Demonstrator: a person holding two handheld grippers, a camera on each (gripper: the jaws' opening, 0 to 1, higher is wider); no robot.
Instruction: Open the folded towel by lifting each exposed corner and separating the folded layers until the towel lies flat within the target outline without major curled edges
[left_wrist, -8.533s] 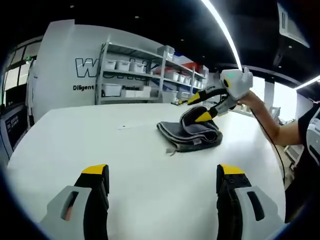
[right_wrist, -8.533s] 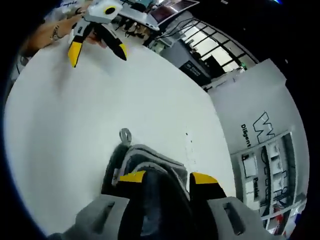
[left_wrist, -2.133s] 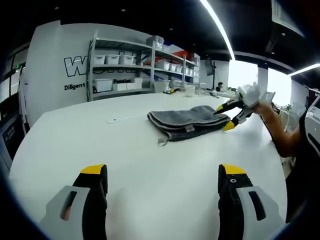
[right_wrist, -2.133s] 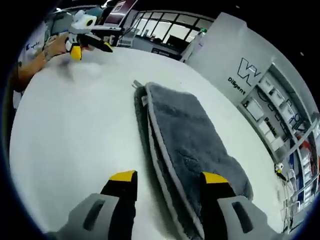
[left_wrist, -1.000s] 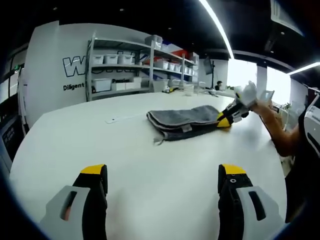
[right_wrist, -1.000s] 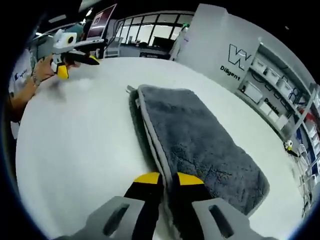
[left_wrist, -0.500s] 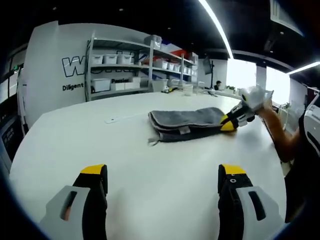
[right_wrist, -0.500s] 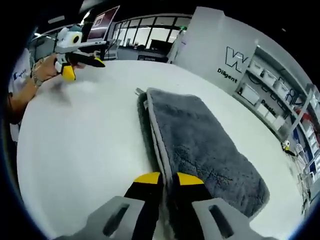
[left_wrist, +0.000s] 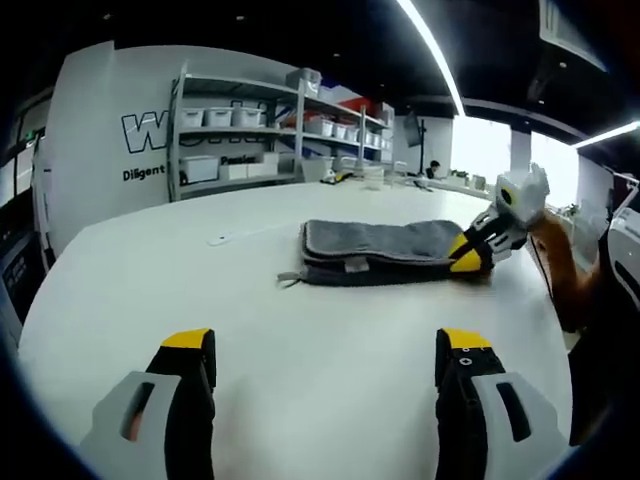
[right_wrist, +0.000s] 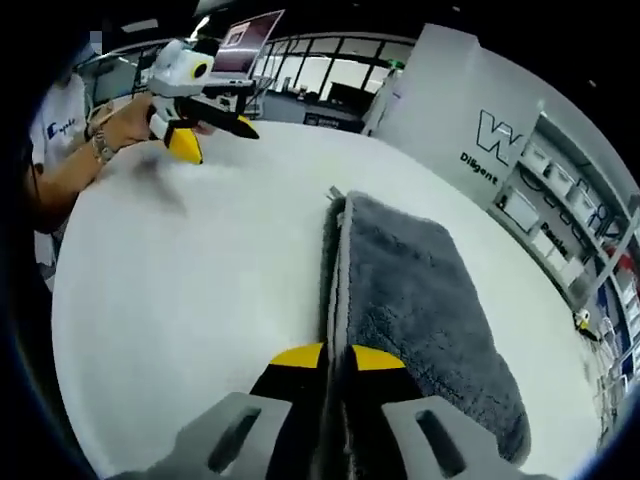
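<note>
Two hand-held grippers: my right hand-held gripper (right_wrist: 325, 357) pinches the folded towel (right_wrist: 420, 300) edge on the worktop (right_wrist: 180, 290); left hand-held gripper (left_wrist: 320, 350) gapes, empty, well apart. Next, probably lift and peel the top layer open.

- Towel (right_wrist: 415, 300): grey cloth, deep fuzzy pile on its top face, matt; edges bound in a smoother, paler grey strip. In the left gripper view the towel (left_wrist: 385, 250) reads as soft stacked layers.
- Bench (left_wrist: 300, 350): white, smooth, slight sheen, catching soft light; same even finish in the right gripper view (right_wrist: 180, 290).
- Right claw (right_wrist: 325, 358): hard plastic, matt black jaws with yellow tips, light grey moulded shells behind; pinched on the towel's edge.
- Left claw (left_wrist: 325, 345): same black, yellow and grey plastic, matt.
- Shelves (left_wrist: 250, 140): grey metal frame, pale plastic bins.
- Wall (left_wrist: 110, 130): white, smooth, dark lettering.
</note>
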